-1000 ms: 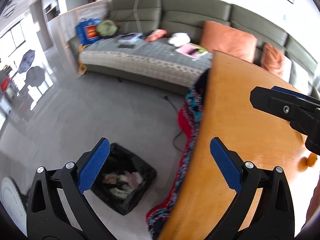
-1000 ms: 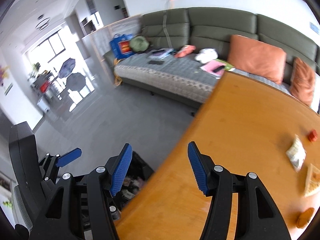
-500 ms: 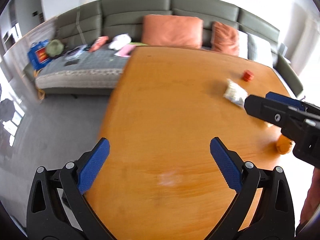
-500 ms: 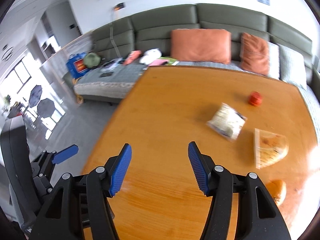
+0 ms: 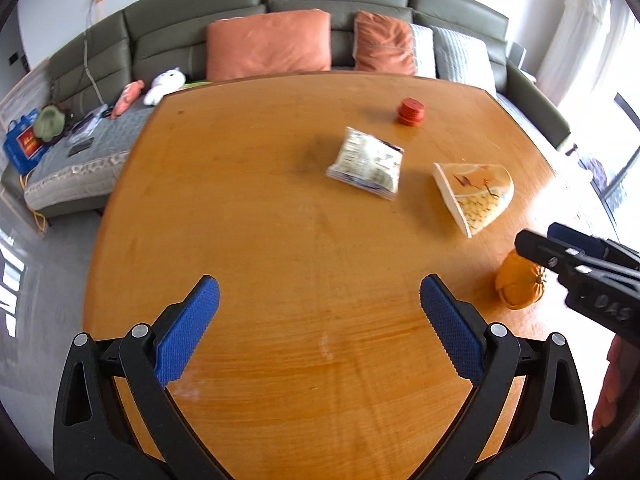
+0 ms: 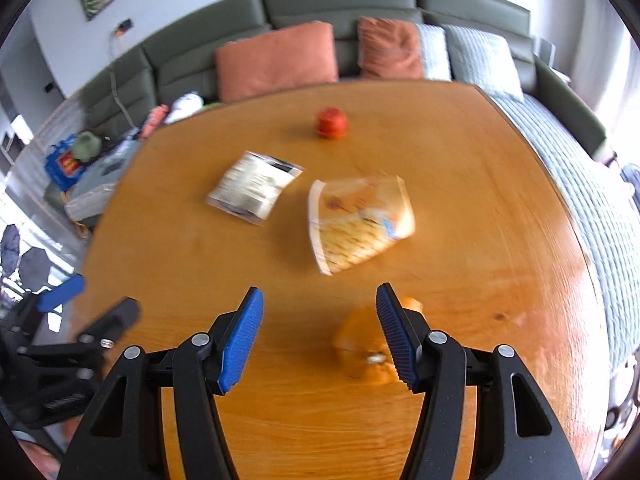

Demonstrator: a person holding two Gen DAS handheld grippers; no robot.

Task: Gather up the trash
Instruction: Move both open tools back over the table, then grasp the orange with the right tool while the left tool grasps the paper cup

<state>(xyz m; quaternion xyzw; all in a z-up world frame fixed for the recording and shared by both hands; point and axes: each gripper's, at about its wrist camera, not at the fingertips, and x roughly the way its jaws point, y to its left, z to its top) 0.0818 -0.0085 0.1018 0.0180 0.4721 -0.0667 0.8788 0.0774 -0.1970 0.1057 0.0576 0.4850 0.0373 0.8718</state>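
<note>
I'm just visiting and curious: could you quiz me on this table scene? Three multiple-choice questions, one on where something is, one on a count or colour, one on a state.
1. Which piece lies nearest the right tool?
A) red cap
B) orange peel
C) white packet

2. How many pieces of trash lie on the table?
A) two
B) four
C) six

3. What is the left tool doing?
A) open, holding nothing
B) clamped on a packet
C) shut tight

Answers:
1 B: the orange peel sits right by its fingers.
2 B: red cap, white packet, yellow wrapper, peel.
3 A: only bare wood shows between its fingers.
</note>
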